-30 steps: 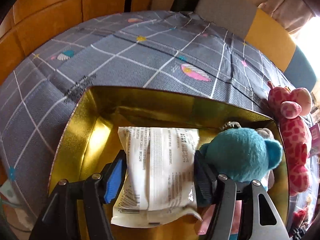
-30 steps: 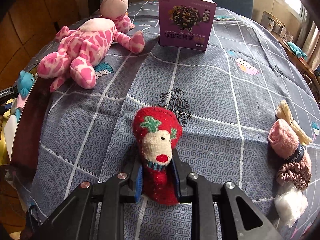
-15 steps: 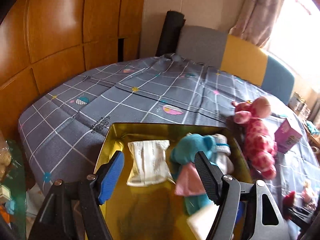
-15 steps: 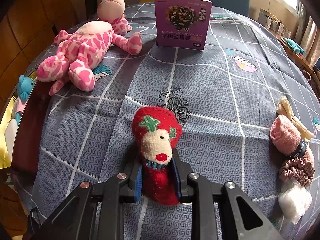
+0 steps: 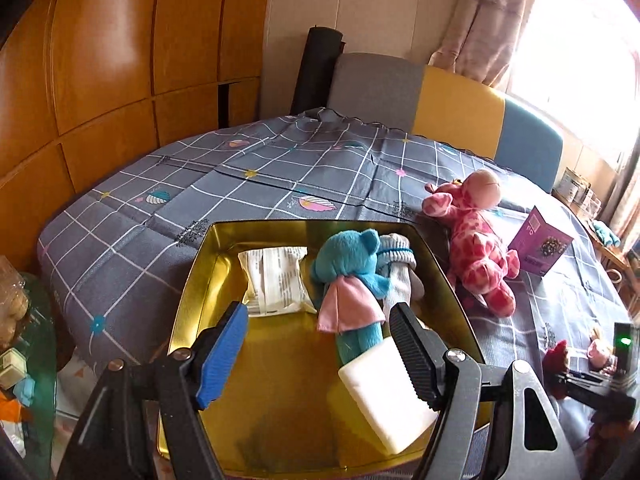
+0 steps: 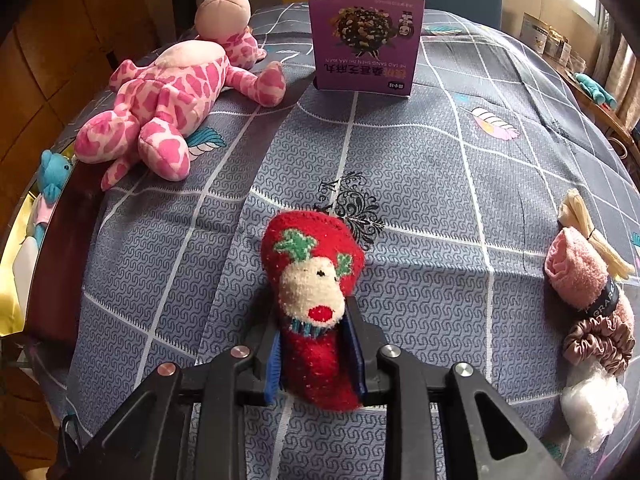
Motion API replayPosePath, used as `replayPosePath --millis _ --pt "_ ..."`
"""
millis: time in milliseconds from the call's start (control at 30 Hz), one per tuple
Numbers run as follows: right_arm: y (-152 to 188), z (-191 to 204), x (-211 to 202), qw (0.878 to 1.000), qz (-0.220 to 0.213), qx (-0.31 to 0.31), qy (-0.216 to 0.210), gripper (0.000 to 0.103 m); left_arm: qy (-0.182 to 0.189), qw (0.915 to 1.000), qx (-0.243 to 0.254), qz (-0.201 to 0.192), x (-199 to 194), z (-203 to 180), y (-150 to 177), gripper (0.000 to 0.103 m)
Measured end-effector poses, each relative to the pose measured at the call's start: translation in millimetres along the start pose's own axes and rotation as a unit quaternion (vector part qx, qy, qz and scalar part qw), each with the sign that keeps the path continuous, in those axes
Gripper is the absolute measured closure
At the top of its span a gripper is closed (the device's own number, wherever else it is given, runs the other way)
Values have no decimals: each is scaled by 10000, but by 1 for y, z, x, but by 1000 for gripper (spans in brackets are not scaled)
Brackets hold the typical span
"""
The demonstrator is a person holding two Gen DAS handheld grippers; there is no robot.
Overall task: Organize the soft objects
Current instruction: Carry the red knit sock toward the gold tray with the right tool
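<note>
The left gripper (image 5: 320,344) hangs with jaws wide apart and nothing between them above the gold tin (image 5: 200,276), which sits at the table's left edge. In the tin lie a white packet (image 5: 276,280), a blue bear (image 5: 348,268), a grey sock (image 5: 400,268) and a white block (image 5: 384,392). The right gripper (image 6: 316,360) clamps a red sock (image 6: 316,280) against the tablecloth (image 6: 432,168) near the front edge. A pink giraffe (image 6: 168,96) lies just beside the tin.
</note>
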State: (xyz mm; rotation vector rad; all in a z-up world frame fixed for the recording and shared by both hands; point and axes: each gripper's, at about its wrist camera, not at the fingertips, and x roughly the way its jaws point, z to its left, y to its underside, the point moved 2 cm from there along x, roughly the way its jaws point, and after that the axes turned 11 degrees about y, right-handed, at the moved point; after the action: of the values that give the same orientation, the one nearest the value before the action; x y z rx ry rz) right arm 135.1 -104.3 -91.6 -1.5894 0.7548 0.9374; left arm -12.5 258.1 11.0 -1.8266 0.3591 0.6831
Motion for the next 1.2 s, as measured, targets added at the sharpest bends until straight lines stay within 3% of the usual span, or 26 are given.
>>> replayPosePath --millis 467,1067,1200 --pt "6 6 -6 9991 -342 -84 221 76 -78 9999 72 41 -13 1 15 29" --pt "3 12 -10 9980 -220 -219 551 81 -166 9998 -70 112 -13 20 26 29" --pt "-5 11 -27 9984 -356 -59 428 81 -193 9997 -135 99 -13 26 27 29"
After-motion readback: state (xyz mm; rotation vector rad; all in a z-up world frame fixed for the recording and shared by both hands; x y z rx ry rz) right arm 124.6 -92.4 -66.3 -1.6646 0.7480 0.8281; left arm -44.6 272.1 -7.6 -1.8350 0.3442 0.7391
